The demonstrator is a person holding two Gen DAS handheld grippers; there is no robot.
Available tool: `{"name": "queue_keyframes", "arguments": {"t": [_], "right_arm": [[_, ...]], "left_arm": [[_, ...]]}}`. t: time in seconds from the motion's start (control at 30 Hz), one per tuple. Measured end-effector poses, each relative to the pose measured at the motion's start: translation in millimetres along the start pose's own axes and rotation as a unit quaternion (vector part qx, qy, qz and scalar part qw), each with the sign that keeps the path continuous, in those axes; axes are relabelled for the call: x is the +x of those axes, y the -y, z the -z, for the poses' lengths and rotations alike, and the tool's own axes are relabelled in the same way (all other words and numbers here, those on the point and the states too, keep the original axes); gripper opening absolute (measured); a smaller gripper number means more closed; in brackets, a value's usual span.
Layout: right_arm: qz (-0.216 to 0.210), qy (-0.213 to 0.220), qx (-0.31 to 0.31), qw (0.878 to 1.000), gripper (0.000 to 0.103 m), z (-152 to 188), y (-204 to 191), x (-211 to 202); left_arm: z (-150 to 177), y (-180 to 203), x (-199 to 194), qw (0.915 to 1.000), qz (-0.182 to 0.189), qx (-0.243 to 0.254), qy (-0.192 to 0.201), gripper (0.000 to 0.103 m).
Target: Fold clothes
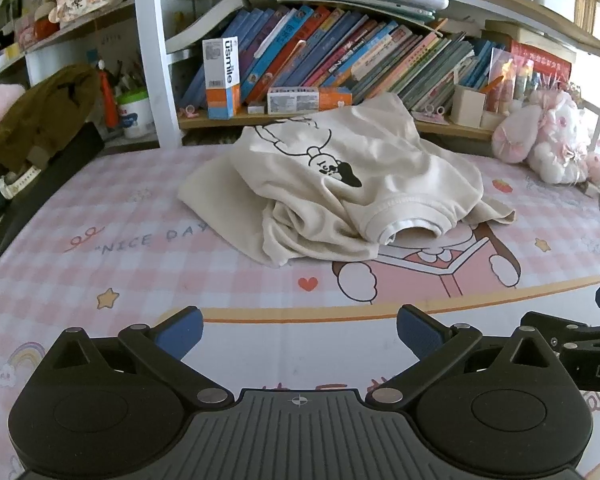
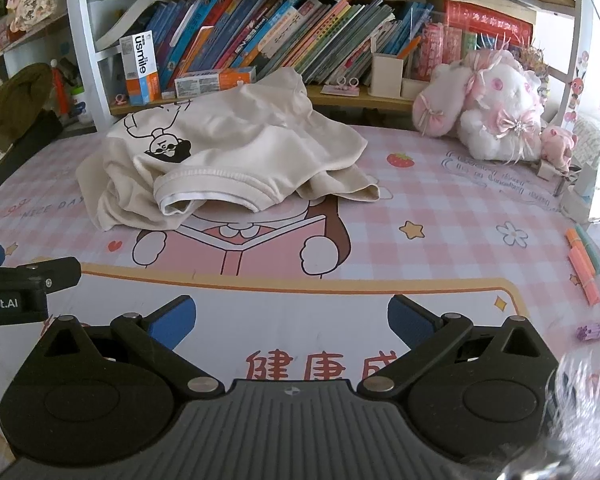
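A pink checked desk mat [image 2: 440,208] printed with a cartoon reader covers the surface. Crumpled on its far middle lies a cream T-shirt [image 2: 228,152], collar toward the camera. At the far right corner sits a white-and-pink plush rabbit [image 2: 496,108]; coloured pens [image 2: 584,264] lie along the right edge.

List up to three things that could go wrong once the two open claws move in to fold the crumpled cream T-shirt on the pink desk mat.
1. The T-shirt lies bunched in layers, so a claw may pinch several at once, spoiling the fold.
2. Its far edge lies close to the boxes on the shelf; spreading it could knock them.
3. The left claw and right claw sit close together and could collide.
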State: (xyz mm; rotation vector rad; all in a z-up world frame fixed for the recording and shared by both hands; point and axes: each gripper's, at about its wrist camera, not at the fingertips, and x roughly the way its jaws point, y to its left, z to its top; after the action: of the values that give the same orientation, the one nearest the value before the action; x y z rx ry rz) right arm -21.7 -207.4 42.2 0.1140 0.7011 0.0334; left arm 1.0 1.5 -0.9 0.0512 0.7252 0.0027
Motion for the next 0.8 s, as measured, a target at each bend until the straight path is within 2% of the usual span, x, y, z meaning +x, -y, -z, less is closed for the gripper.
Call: {"name": "queue_keyframes", "arguments": {"t": [0.8], "right_arm": [[-0.001, -0.009, -0.001, 1.000, 0.103, 1.8, 2.2, 3.9]], "left_arm": [[1.6, -0.8, 2.2, 1.0000, 0.007, 0.001, -0.007, 0.103]]}}
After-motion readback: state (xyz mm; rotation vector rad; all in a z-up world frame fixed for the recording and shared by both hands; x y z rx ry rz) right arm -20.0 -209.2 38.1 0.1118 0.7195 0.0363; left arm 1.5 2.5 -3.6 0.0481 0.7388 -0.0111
